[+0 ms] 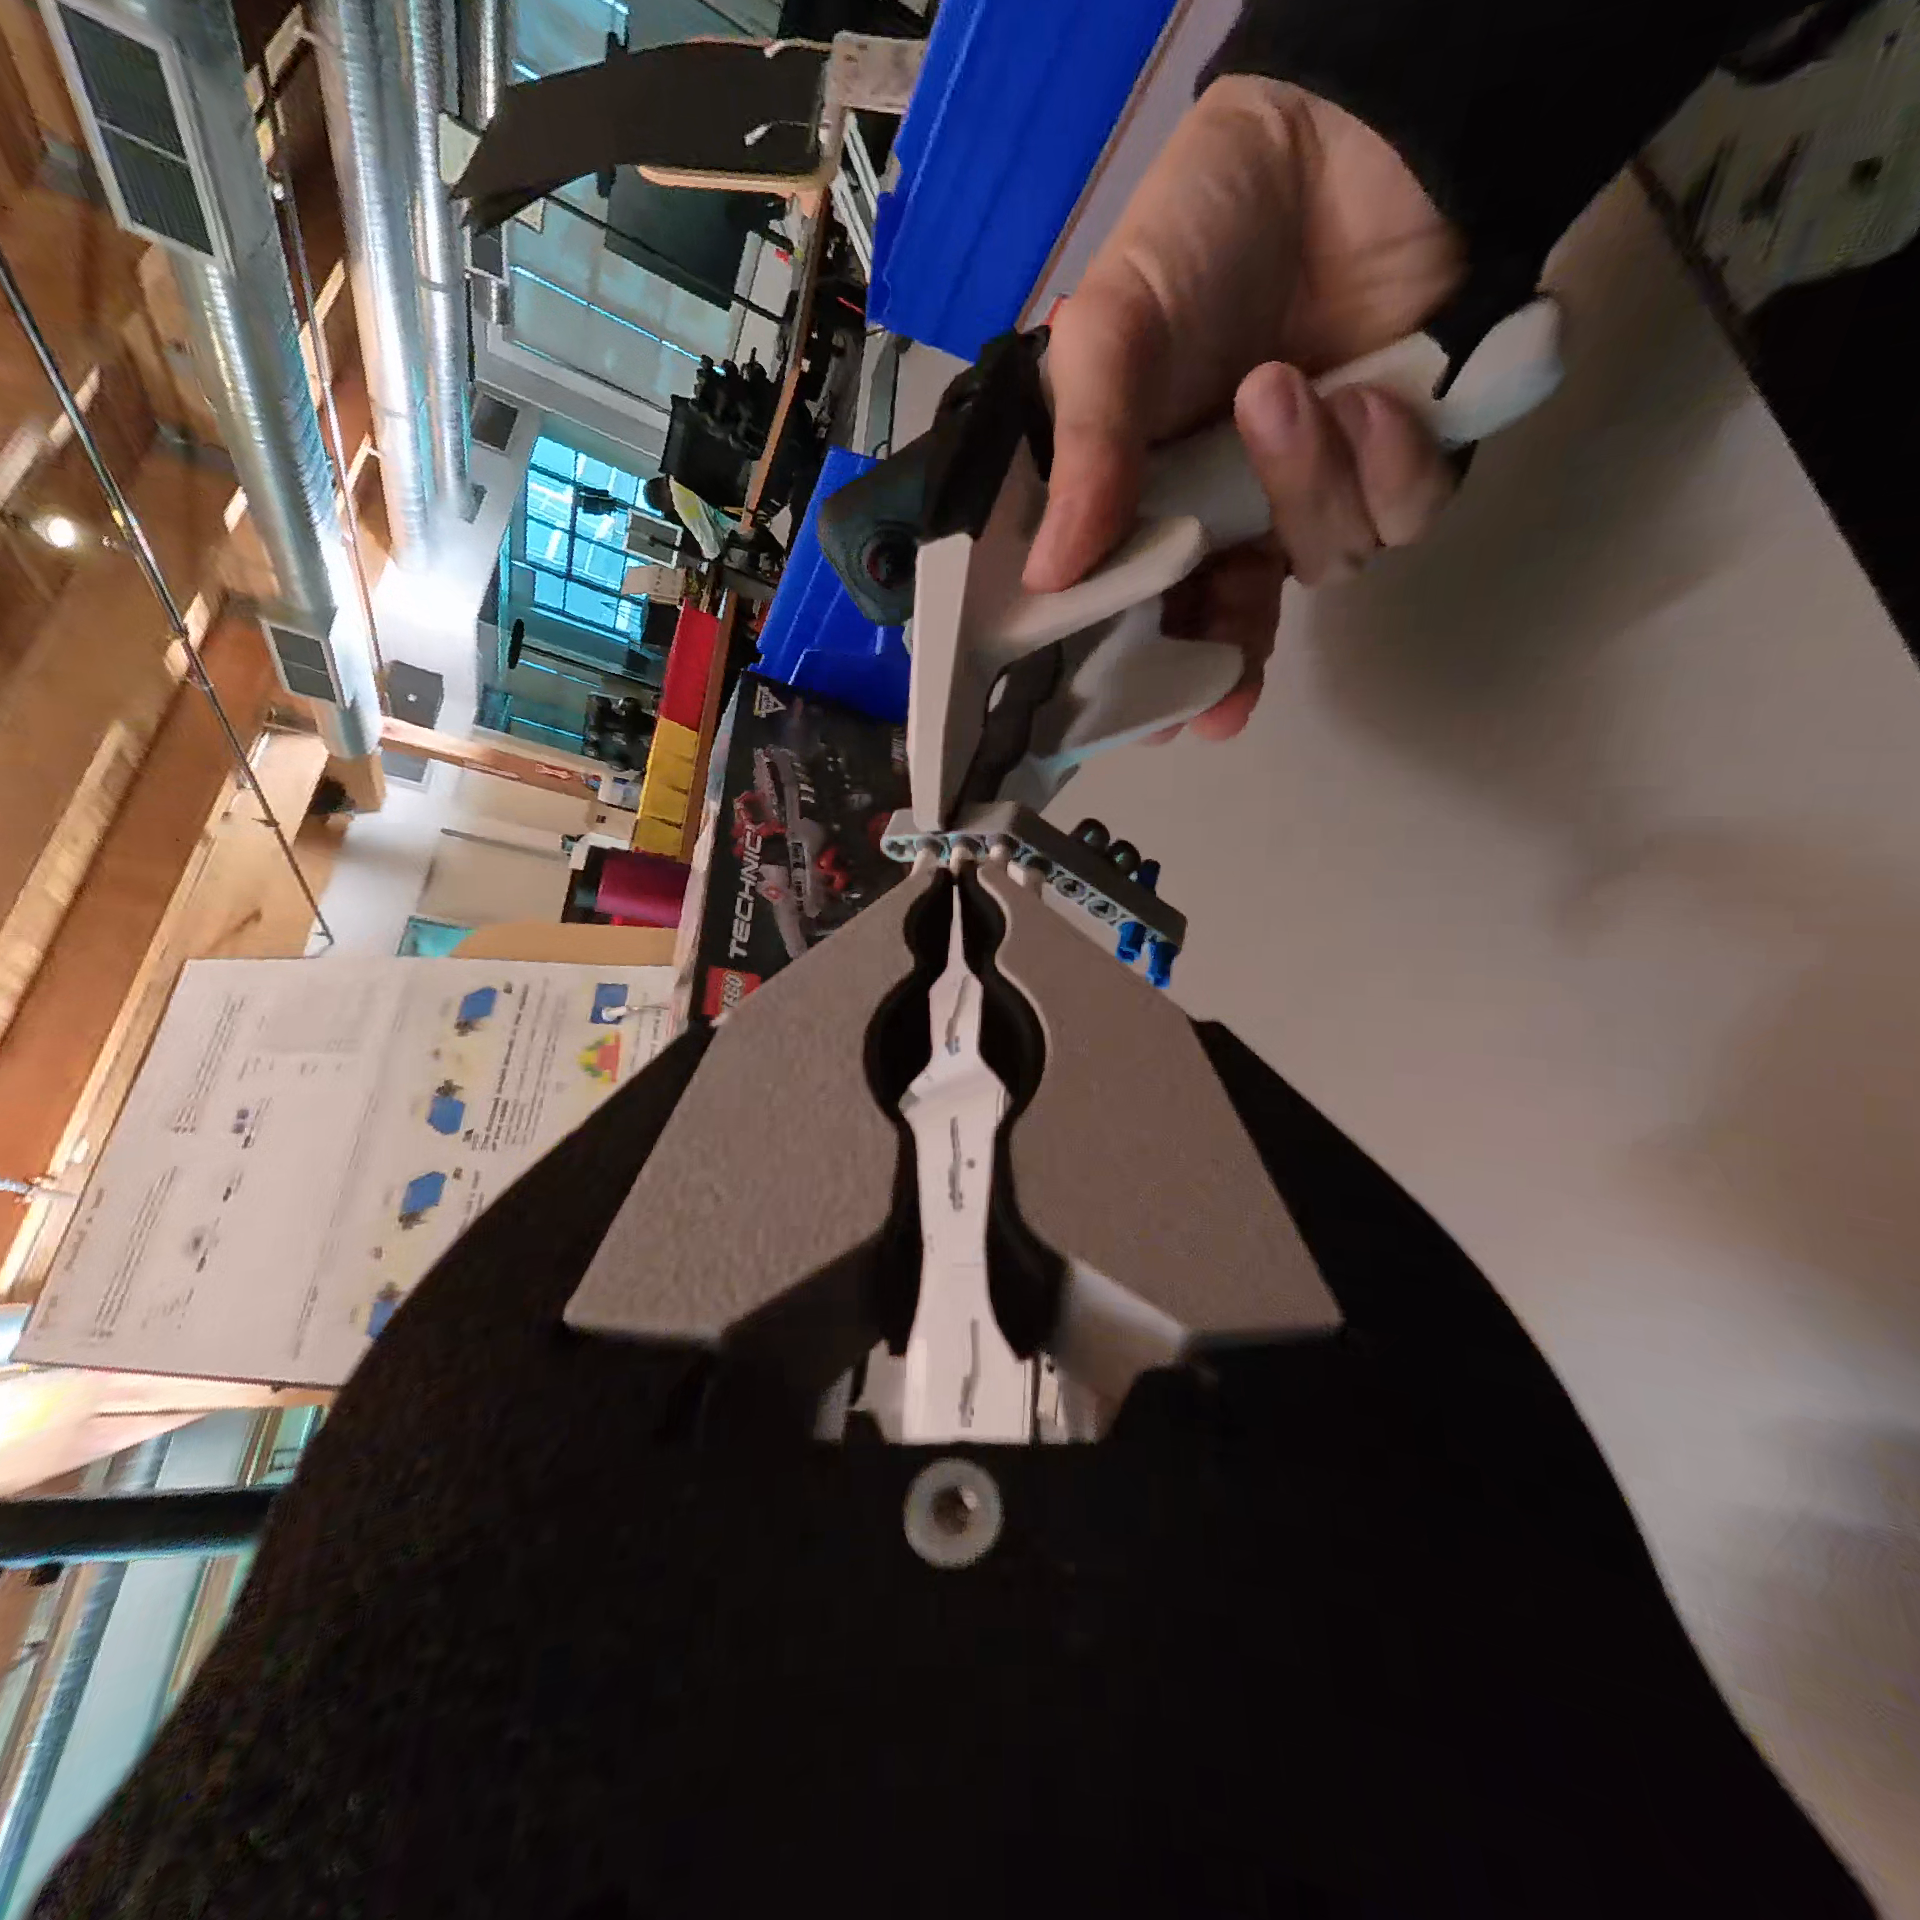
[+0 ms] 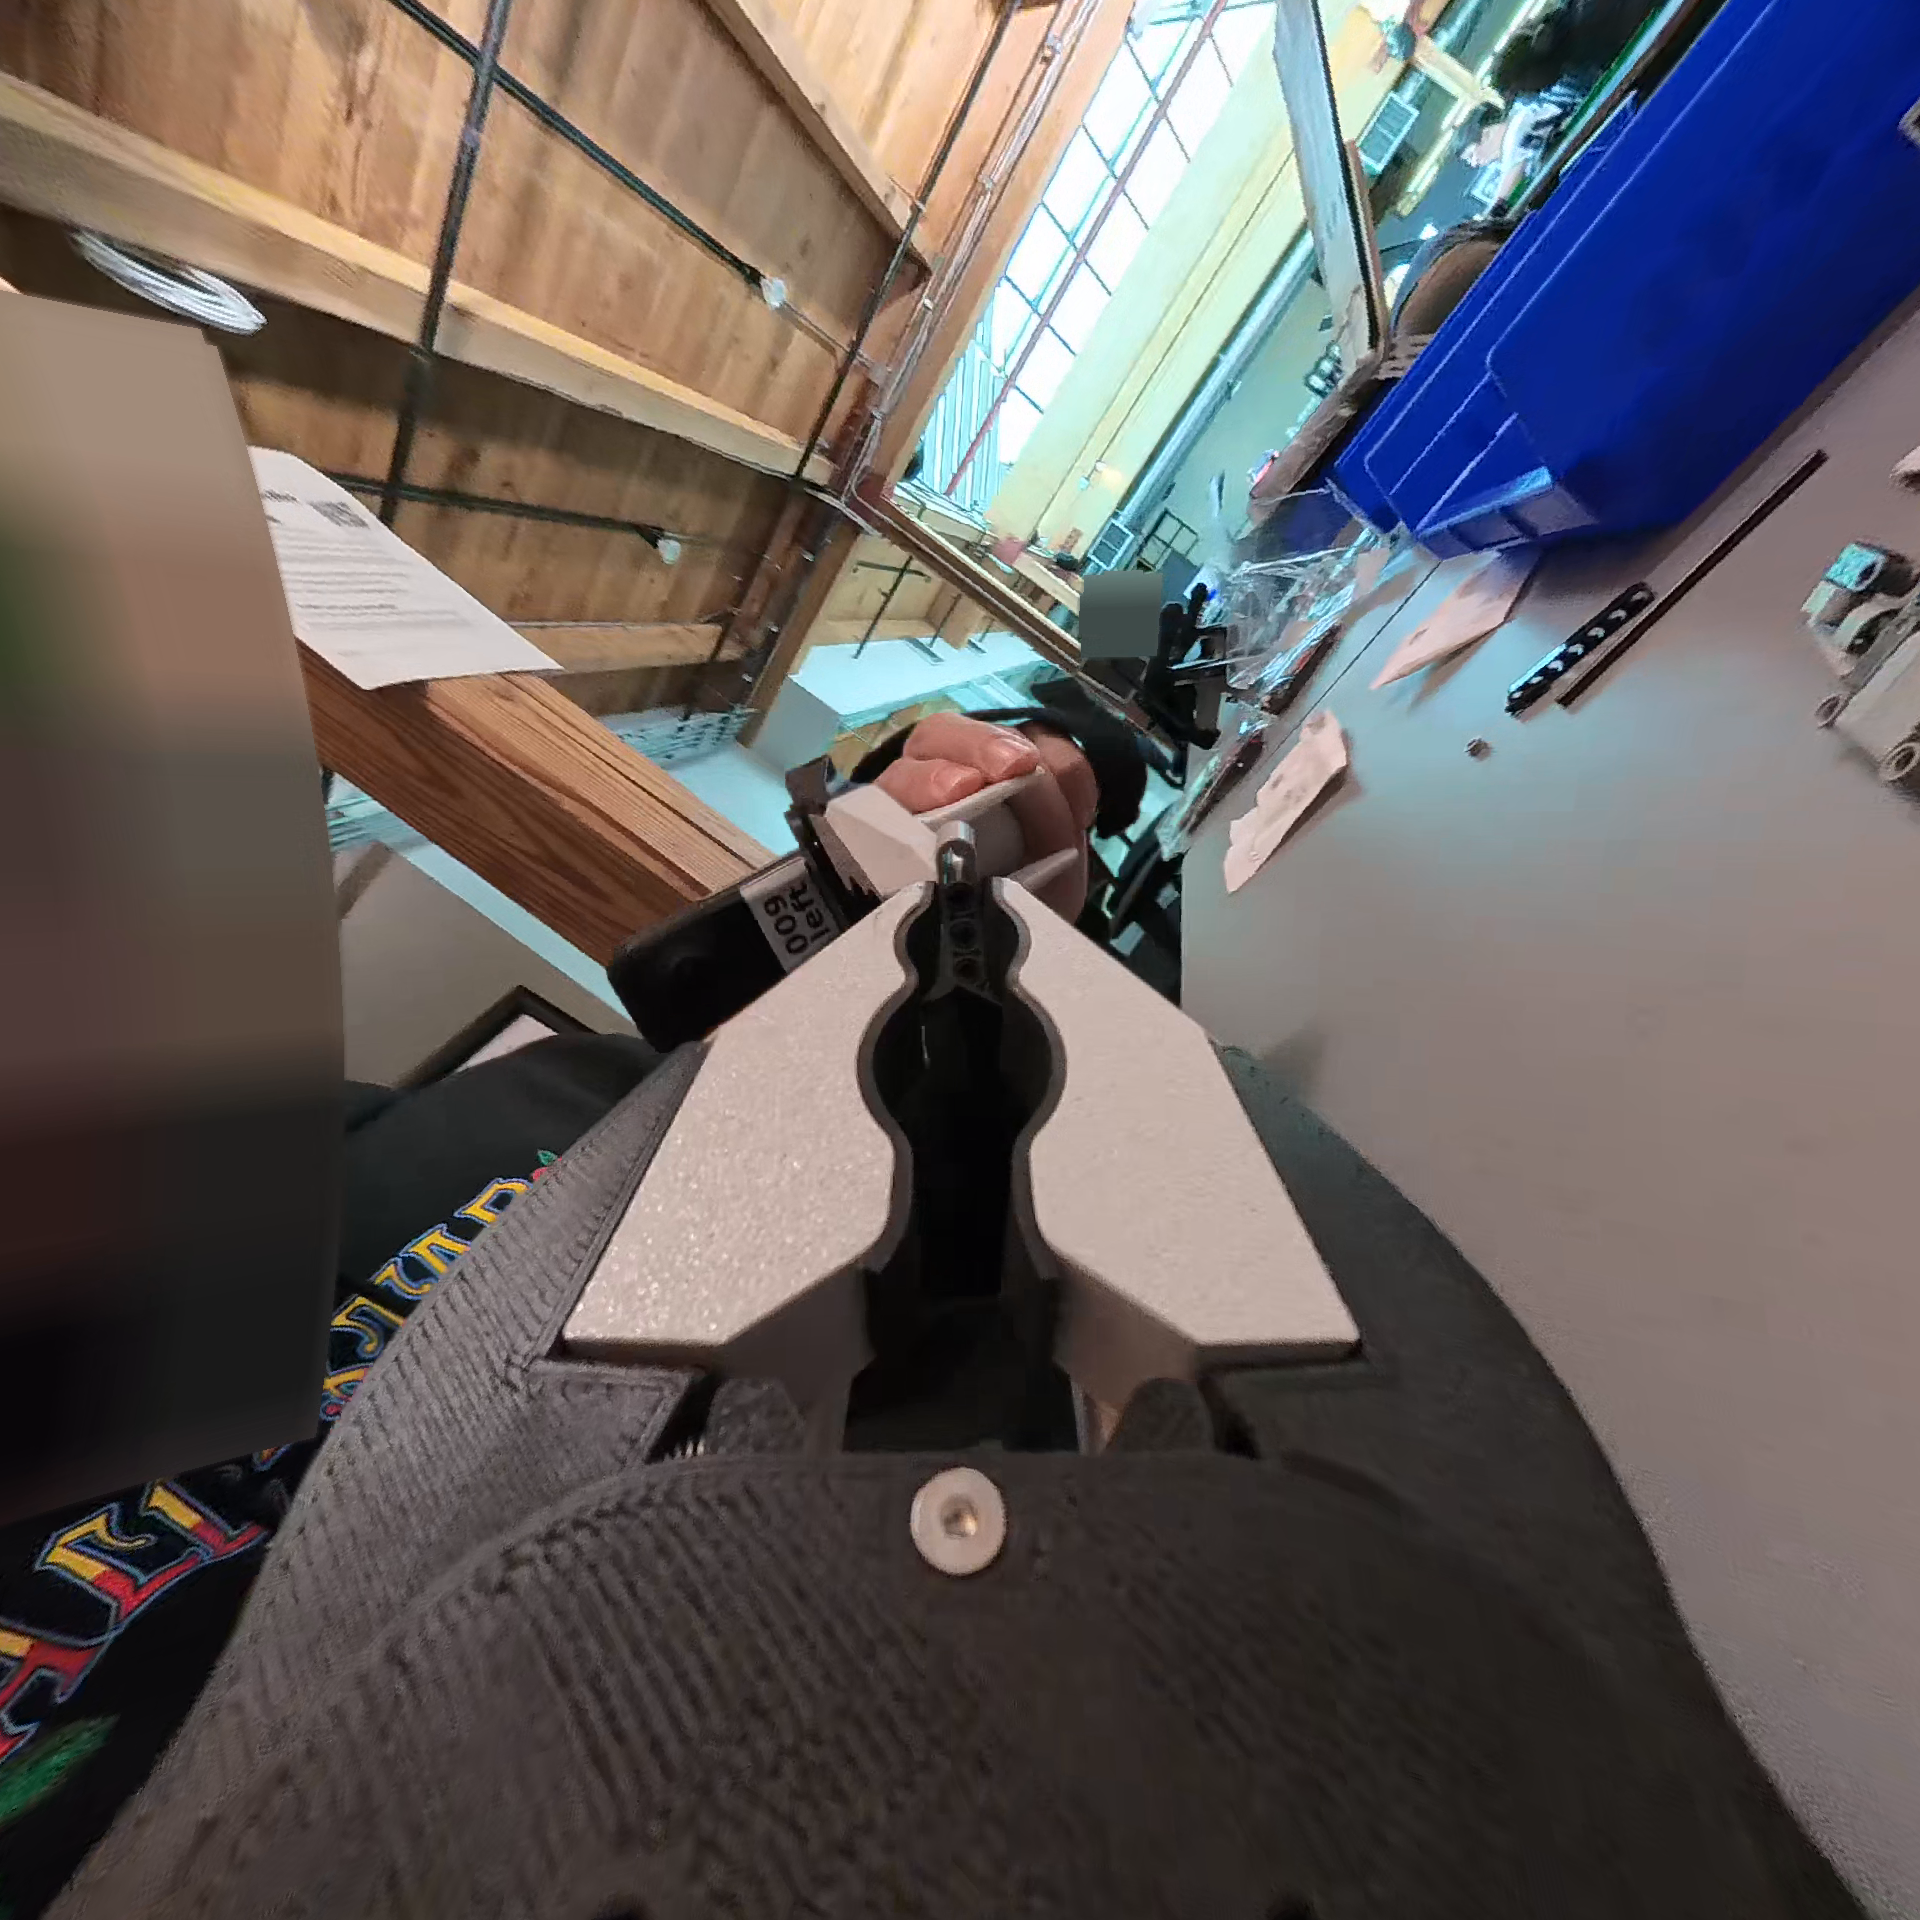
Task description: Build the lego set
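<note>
A grey Technic beam (image 1: 1081, 883) with blue pins (image 1: 1143, 951) and black pins (image 1: 1107, 840) is held in the air over the white table (image 1: 1558, 1091). My right gripper (image 1: 961, 816), held by a hand (image 1: 1226, 343), is shut on the beam's end. In the right wrist view the beam (image 2: 961, 940) shows end-on between my right gripper's (image 2: 961, 899) fingers. My left gripper (image 1: 958, 878) is nearly closed on a small light grey pin (image 2: 954, 840) and its tips touch the beam's side. The left gripper (image 2: 940, 831) faces the right one.
A black Lego box (image 1: 800, 821) and an instruction sheet (image 1: 343, 1143) stand at the table's far side. Blue bins (image 2: 1662, 312), a loose black beam (image 2: 1579, 644), a grey built part (image 2: 1870, 644), plastic bags (image 2: 1288, 592) and paper slips (image 2: 1288, 800) lie on the table (image 2: 1558, 1091). My left and right fingertips are right by each other.
</note>
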### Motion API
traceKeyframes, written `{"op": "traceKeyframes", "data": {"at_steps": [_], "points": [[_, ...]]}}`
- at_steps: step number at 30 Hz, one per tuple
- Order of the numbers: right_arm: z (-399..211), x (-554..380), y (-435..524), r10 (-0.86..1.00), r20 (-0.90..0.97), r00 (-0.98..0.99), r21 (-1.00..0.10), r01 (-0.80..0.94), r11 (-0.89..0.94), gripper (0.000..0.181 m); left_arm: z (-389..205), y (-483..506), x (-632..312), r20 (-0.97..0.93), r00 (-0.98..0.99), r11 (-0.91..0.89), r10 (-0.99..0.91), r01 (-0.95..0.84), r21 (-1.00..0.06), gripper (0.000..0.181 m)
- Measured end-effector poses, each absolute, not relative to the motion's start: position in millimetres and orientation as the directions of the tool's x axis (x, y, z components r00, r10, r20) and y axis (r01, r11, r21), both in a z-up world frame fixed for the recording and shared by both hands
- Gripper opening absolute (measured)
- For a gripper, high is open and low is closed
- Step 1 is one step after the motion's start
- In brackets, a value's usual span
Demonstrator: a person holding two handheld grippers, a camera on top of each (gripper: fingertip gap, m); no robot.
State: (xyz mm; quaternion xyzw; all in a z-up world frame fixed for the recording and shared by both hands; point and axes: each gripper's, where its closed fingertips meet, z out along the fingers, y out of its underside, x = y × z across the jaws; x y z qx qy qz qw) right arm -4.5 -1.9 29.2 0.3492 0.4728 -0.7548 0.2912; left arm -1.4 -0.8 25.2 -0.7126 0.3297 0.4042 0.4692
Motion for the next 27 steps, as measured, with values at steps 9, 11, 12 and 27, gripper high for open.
{"op": "traceKeyframes", "data": {"at_steps": [9,11,12,27], "points": [[38.9,-10.3,5.4,-0.051,-0.735,-0.676,-0.587,0.672,-0.45,0.005,32.9,-3.8,-2.6,-0.483,0.875,-0.261,0.002,-0.466,-0.845,0.012],[43.9,-9.9,9.5,-0.039,-0.709,-0.704,-0.612,0.642,-0.461,0.006,37.2,-6.5,-2.8,-0.258,0.966,-0.23,0.003,-0.251,-0.94,0.017],[45.4,-10.9,11.2,-0.014,-0.694,-0.72,-0.631,0.618,-0.469,0.006,40.2,-7.5,-5.5,-0.157,0.987,-0.213,0.019,-0.15,-0.965,0.017],[44.8,5.9,-9.6,0.273,-0.341,-0.899,-0.935,0.294,-0.198,0.006,47.1,-4.6,9.1,0.414,0.901,-0.232,-0.131,0.378,-0.896,0.004]]}}
